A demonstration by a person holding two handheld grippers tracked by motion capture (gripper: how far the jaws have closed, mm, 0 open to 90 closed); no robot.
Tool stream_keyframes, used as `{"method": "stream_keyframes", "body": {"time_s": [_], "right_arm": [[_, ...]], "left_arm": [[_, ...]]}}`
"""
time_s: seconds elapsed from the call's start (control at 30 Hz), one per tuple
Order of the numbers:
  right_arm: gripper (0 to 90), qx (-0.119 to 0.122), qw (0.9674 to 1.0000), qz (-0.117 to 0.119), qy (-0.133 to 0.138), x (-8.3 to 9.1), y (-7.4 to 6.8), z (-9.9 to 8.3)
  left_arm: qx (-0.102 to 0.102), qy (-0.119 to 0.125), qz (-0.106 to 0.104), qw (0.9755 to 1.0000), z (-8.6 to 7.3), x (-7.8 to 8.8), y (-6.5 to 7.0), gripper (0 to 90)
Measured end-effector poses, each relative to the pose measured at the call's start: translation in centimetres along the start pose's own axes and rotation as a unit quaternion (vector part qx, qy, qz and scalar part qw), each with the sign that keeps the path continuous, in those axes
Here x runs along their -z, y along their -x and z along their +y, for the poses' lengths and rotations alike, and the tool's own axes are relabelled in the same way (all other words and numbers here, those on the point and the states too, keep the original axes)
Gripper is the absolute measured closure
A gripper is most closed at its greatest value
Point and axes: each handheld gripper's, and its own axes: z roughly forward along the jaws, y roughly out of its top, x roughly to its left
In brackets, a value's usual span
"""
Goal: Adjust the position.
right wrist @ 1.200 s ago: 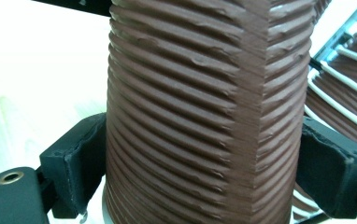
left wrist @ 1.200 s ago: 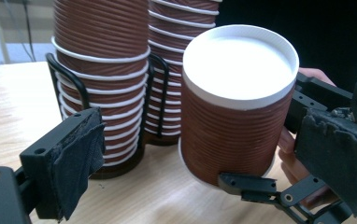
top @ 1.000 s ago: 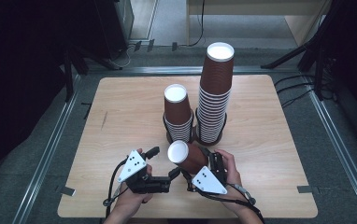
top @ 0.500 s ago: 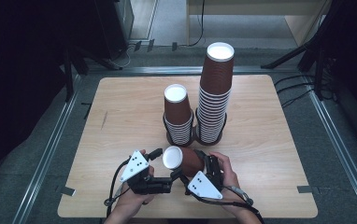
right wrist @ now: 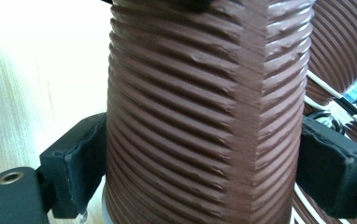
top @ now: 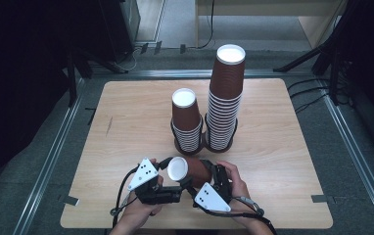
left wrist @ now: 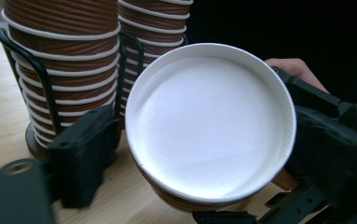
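Note:
A brown ribbed paper cup (top: pixel 195 170) lies on its side just above the table's near edge, its white round end (left wrist: pixel 209 123) facing my left gripper. My right gripper (top: pixel 203 172) is shut on the cup's wall (right wrist: pixel 204 116), one pad pressed on each side. My left gripper (top: pixel 179 190) is open; its jaws stand apart on either side of the white end, the left pad (left wrist: pixel 85 156) close beside the rim. Both hands hold the grippers close together.
Two stacks of the same upturned cups stand in black wire holders mid-table: a short stack (top: pixel 186 122) and a tall stack (top: pixel 226 98) to its right. The wooden table (top: pixel 126 122) has bare surface to the left and right. Dark floor and cables surround it.
The held cup has tipped further onto its side and come down and toward the person, away from the short stack. The left gripper has closed in on its white end.

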Motion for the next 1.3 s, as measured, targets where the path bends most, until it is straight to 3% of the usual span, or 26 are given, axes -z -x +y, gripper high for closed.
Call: {"method": "stream_keyframes", "body": {"time_s": [0.3, 0.67, 0.77, 0.97, 1.2, 1.3], "right_arm": [[11.4, 0.016, 0.9998, -0.006, 0.002, 0.13, 0.08, 0.01], [11.3, 0.016, 0.9999, -0.007, -0.001, 0.14, 0.06, -0.07], [11.3, 0.018, 0.9998, -0.006, 0.002, 0.12, 0.08, -0.07], [10.8, 0.017, 0.9999, -0.004, 0.0, 0.06, 0.1, -0.16], [8.9, 0.009, 1.0, -0.003, 0.002, 0.04, 0.09, -0.16], [1.5, 0.008, 0.9998, -0.01, -0.013, -0.08, 0.03, -0.32]], "left_arm": [[0.003, -0.01, -0.005, 0.9999, -0.08, -0.06, -0.24, 15.7], [0.007, -0.013, -0.02, 0.9997, -0.14, 0.07, -0.62, 21.2], [0.004, -0.013, -0.017, 0.9998, -0.12, 0.11, -0.54, 21.2], [-0.019, -0.01, -0.012, 0.9997, -0.26, 0.03, -0.3, 21.6], [-0.021, -0.005, -0.012, 0.9997, -0.25, 0.16, -0.34, 22.3], [-0.019, 0.0, -0.004, 0.9998, -0.17, 0.3, -0.49, 22.4]]}}
